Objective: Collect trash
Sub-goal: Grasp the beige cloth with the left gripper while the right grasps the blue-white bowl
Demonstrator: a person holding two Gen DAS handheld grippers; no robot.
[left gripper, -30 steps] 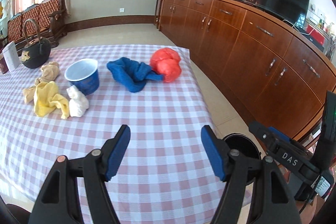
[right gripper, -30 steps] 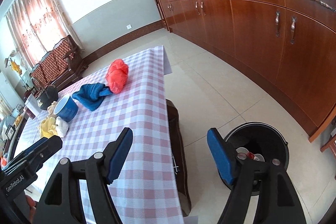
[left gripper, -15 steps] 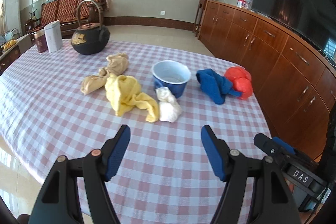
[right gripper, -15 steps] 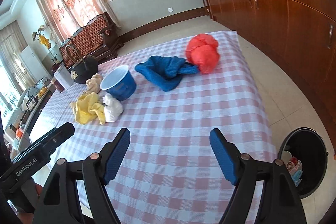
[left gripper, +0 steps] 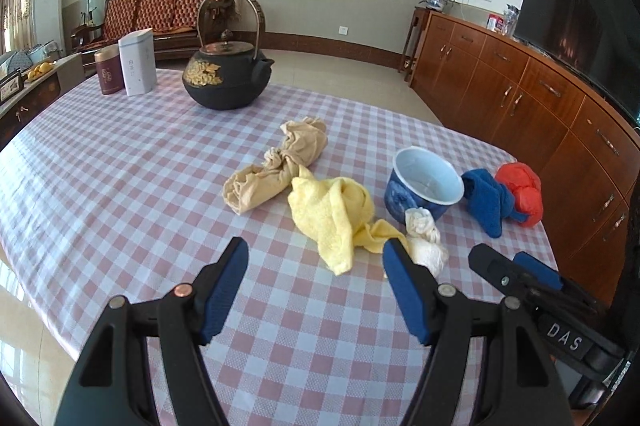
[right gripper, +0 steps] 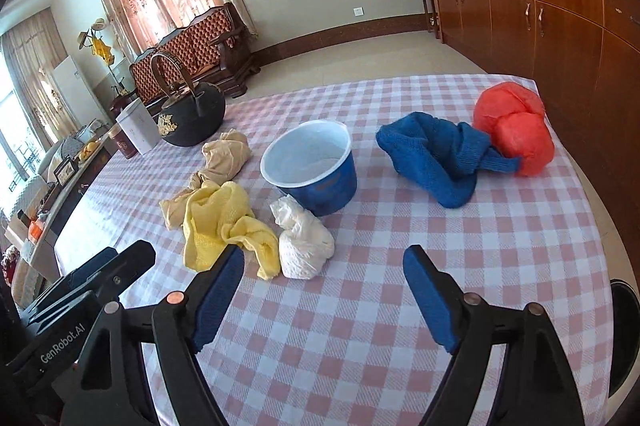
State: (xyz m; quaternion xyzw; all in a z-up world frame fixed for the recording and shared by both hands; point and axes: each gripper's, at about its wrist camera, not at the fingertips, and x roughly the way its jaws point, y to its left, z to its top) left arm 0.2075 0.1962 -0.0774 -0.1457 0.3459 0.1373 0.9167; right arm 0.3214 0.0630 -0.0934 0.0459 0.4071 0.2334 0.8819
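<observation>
Trash lies in a loose row on our checked tablecloth (left gripper: 120, 186): a white knotted bag (right gripper: 304, 246) touching the blue cup (right gripper: 320, 182), a yellow cloth (right gripper: 224, 222) just beside it, a beige rag (left gripper: 280, 166) behind, and a blue cloth (right gripper: 440, 154) against a red bag (right gripper: 516, 130) farther right. We hold our left gripper (left gripper: 316, 266) and right gripper (right gripper: 324, 274) spread wide, grasping nothing, above the near edge. A black kettle (left gripper: 226, 74) stands beyond.
</observation>
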